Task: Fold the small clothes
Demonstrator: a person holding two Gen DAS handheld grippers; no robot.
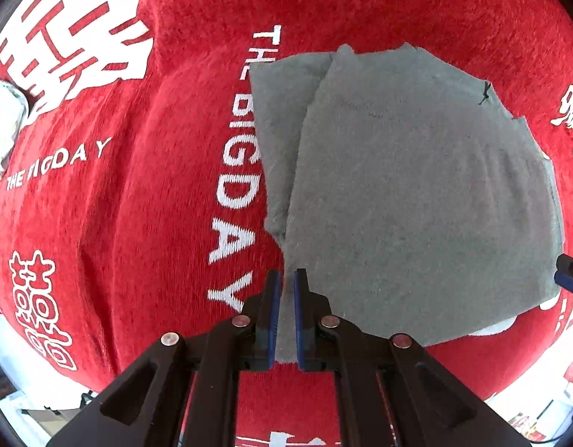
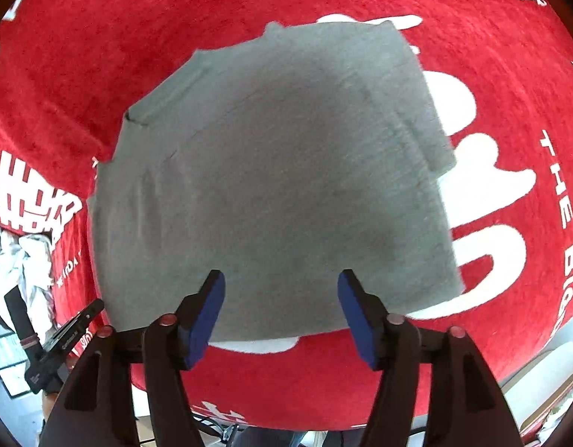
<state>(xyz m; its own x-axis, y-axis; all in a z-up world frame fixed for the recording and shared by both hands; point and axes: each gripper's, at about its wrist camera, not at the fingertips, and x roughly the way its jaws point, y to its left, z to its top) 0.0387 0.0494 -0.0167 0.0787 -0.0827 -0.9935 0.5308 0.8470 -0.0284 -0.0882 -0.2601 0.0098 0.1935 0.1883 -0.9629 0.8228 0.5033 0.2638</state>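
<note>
Left gripper [image 1: 285,279] pinches the near corner of the folded grey garment [image 1: 417,186]; right gripper [image 2: 281,283] spread wide, empty, above its near edge. Garment lies on red blanket [image 1: 119,205]. Risk: one-sided pull drags the fold askew.

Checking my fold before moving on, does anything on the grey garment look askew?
Yes: on the folded grey knit garment, the top layer sits offset, leaving an under-layer strip exposed along one side, and the edges don't line up.

Left gripper [image 1: 285,279]: pointing straight down, jaws clamped together. Right gripper [image 2: 281,283]: tilted steeply downward, jaws spread wide.
</note>
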